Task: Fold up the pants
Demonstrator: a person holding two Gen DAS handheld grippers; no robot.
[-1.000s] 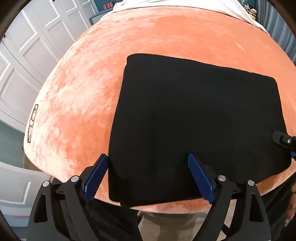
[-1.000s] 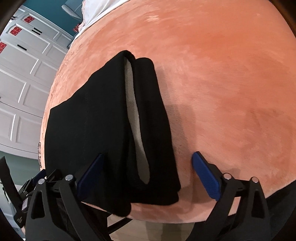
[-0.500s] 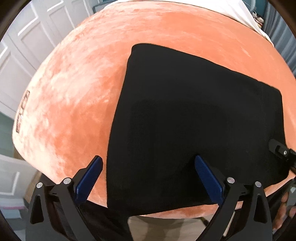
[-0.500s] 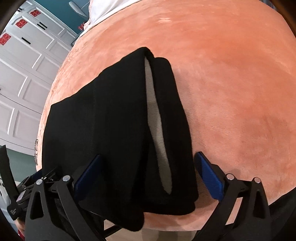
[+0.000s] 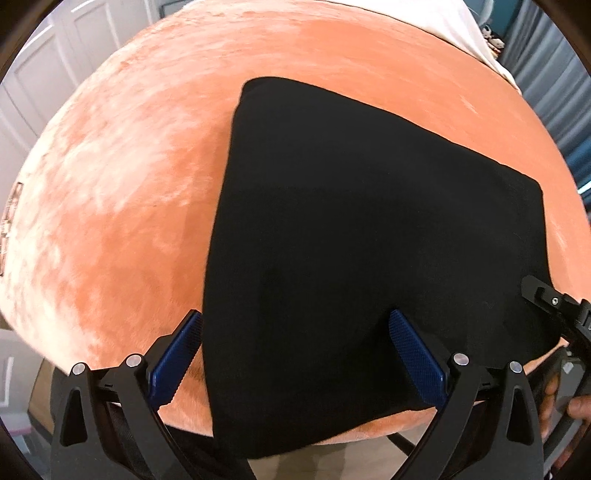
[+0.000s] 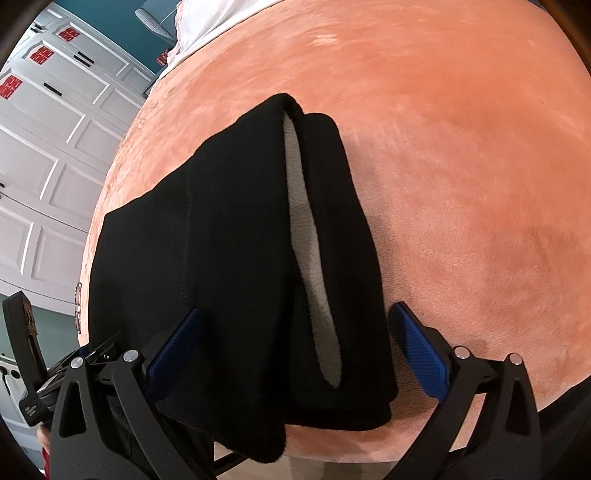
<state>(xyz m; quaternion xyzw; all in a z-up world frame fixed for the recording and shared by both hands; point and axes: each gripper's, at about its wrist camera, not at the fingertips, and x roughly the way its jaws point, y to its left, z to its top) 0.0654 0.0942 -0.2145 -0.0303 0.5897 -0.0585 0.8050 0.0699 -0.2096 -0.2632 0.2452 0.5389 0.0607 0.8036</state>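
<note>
The black pants [image 5: 369, 240] lie folded into a flat rectangle on the orange plush bed cover [image 5: 122, 192], their near edge hanging over the bed's front edge. My left gripper [image 5: 295, 354] is open and straddles the near left corner of the pants. In the right wrist view the pants [image 6: 221, 258] show their waistband end with a pale fleece lining [image 6: 314, 258]. My right gripper [image 6: 295, 350] is open and straddles the near right end of the pants. The right gripper also shows in the left wrist view [image 5: 554, 306].
White panelled wardrobe doors [image 6: 44, 155] stand to the left of the bed. A white sheet or pillow [image 5: 443, 18] lies at the far end. Bare orange cover [image 6: 461, 166] stretches right of the pants. The floor shows below the bed's front edge.
Both grippers have moved forward and lower toward the pants' near edge, so the pants look larger. Both stay open. The pants have not moved.
</note>
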